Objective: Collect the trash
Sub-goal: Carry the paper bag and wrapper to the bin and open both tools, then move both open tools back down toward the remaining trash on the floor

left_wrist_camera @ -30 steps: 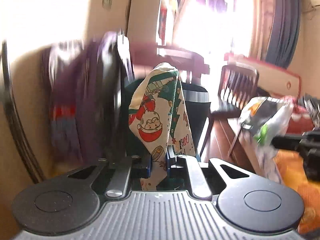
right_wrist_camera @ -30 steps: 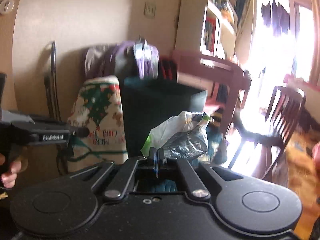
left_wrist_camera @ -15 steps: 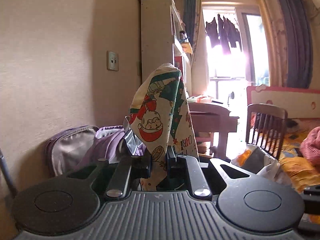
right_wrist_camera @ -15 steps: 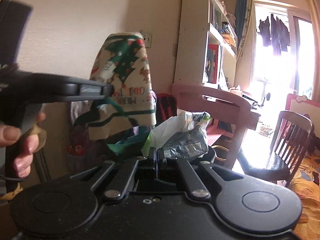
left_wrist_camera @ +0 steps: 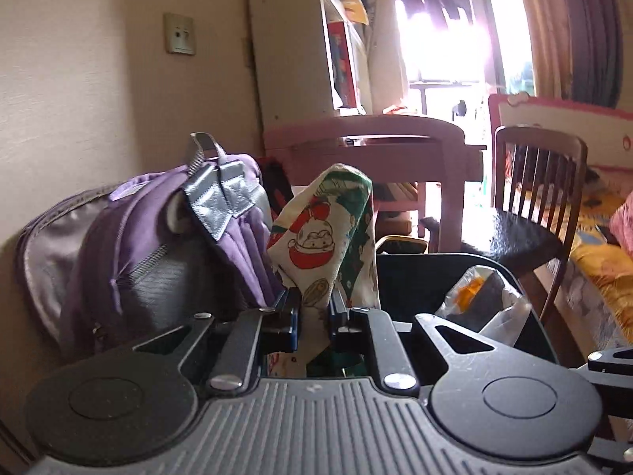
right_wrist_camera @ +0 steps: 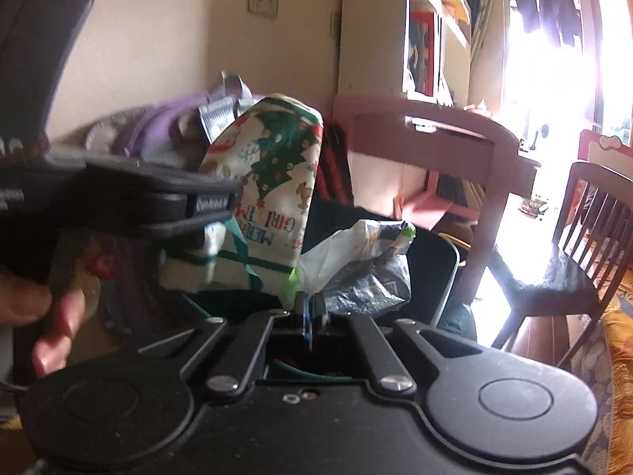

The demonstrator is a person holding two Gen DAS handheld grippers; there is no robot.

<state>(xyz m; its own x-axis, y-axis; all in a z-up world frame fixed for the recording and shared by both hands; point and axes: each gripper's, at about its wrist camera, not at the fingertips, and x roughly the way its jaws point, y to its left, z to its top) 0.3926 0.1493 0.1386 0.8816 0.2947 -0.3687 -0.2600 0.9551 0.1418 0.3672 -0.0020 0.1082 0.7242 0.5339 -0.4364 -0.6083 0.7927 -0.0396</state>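
Note:
My left gripper [left_wrist_camera: 314, 308] is shut on a Christmas-print wrapper [left_wrist_camera: 332, 237], white with green and red figures, held upright at the near left rim of a black bin [left_wrist_camera: 411, 273]. My right gripper [right_wrist_camera: 312, 310] is shut on a crumpled white and silver plastic bag [right_wrist_camera: 356, 265], held over the same bin [right_wrist_camera: 447, 277]. In the right wrist view the wrapper [right_wrist_camera: 273, 182] and the left gripper's body sit to the left. In the left wrist view the plastic bag [left_wrist_camera: 486, 297] hangs inside the bin's opening at the right.
A purple backpack [left_wrist_camera: 150, 245] leans on the wall left of the bin. A pink desk [left_wrist_camera: 379, 146] and a white shelf [left_wrist_camera: 300, 39] stand behind. A dark wooden chair [left_wrist_camera: 534, 198] is on the right, with an orange bedspread [left_wrist_camera: 601, 261] beyond.
Both grippers have come down from up high toward the black bin, still holding their items. The wrapper and the plastic bag are now at the bin's opening.

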